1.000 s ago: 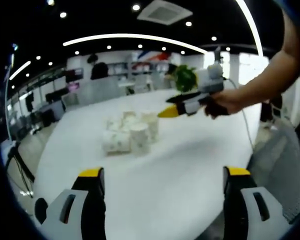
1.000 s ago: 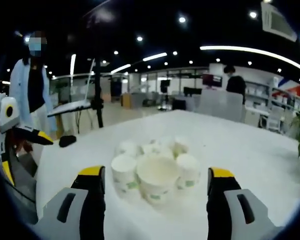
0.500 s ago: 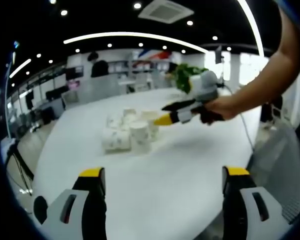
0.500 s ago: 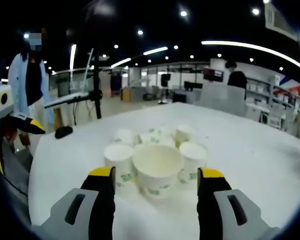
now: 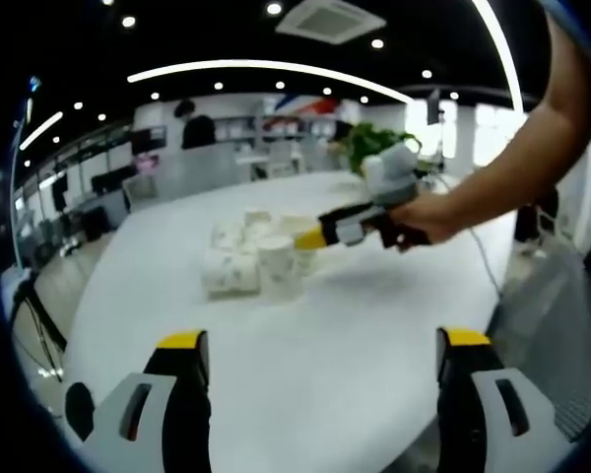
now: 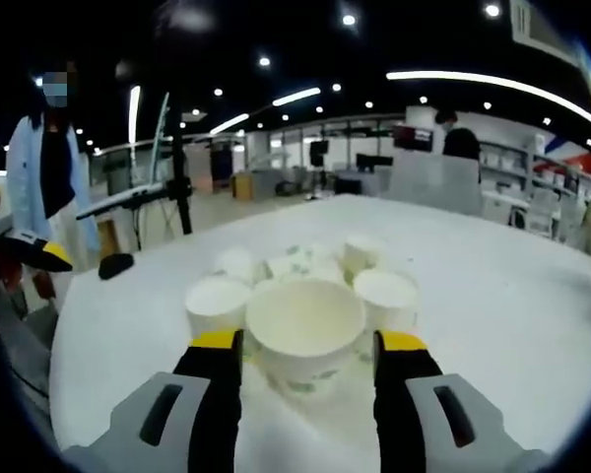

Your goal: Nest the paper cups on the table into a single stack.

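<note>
Where the white worktop (image 6: 492, 286) runs back into an open office under ceiling spotlights, the paper cups (image 6: 305, 291) cluster mid-surface. Right hand-held gripper (image 6: 308, 345): jaws narrow, flanking the nearest cup, contact unclear. Left hand-held gripper (image 5: 315, 345): jaws wide, empty.

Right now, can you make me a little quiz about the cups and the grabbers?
1. True or false: the right gripper has its jaws on either side of the nearest paper cup.
2. What colour is the table?
3. The left gripper is: A) shut on a cup, B) open, back from the cups, C) shut on a plant.

Key: 1 true; 2 white; 3 B.
</note>
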The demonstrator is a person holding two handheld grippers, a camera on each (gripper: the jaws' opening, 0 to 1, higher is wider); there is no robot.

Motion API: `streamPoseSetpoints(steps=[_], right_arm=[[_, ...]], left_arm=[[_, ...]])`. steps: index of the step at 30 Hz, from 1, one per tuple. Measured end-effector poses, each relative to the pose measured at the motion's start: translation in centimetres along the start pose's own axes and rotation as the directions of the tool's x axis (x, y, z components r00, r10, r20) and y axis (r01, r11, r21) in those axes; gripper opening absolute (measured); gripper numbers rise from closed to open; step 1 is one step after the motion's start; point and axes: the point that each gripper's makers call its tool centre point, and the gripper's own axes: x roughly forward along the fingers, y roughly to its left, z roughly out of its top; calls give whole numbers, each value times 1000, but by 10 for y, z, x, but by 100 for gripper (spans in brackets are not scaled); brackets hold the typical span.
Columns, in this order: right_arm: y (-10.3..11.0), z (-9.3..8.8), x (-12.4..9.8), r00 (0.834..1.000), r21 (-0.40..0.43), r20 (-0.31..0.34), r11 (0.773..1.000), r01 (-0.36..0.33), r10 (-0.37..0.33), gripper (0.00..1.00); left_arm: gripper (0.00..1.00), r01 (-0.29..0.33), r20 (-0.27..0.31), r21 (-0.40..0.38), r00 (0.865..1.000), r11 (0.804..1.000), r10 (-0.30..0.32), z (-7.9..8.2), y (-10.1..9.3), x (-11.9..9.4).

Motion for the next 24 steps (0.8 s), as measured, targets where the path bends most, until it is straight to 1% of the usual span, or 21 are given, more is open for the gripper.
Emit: streamPoseSetpoints(steps=[4,8,9,10,12,24], right_arm=[[1,-1,3,1000,-3,-6,1000,-2,2,48],[3,-3,8,1000,0,-9,1000,-4,4,47],[4,-2,8,1000,-3,-8,1000,-5,5,45],[5,-2,9,1000,-10,-8,1000,-3,3,41],[4,-2,9,1000,-14,-3,1000,2,-2,40],[7,-1,5,1000,-12,6,1000,-1,1,36]], left_arm=[[94,-9,-4,-8,1000,1000,9,-2,3,-1],[93,-5,-6,0,1000,1000,5,-2,2,0],[93,-3,-6,-1,1000,1000,3,-2,2,0],[93,-2,-5,-1,1000,1000,2,-2,1,0],[93,-1,-6,-5,1000,1000,1,-2,2,0],[93,4,0,2,1000,1000,-4,-2,1,0]])
